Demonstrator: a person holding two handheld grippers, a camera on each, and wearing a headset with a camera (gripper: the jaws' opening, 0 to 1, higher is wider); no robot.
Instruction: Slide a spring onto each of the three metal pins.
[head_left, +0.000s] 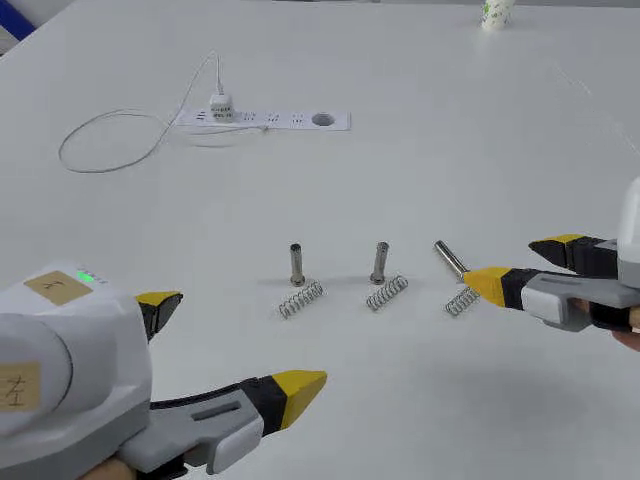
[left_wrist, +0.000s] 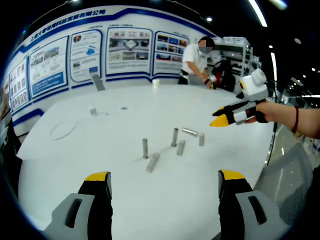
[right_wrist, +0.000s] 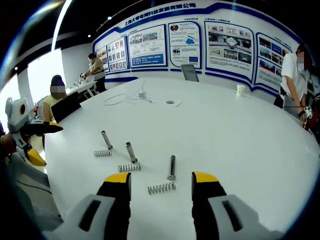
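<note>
Lying flat on the tabletop (head_left: 480, 130), the right spring (head_left: 461, 301) is found just before the right pin (head_left: 450, 259), which seems tipped over. The spring's long axis is slanted away rightward. Judged light, springy and apt to roll, it is best pinched mid-coil. The left tool (head_left: 240, 340) and right tool (head_left: 503, 263) are held with jaws apart, empty.

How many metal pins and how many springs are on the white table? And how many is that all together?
Pins: 3
Springs: 3
Total: 6
</note>
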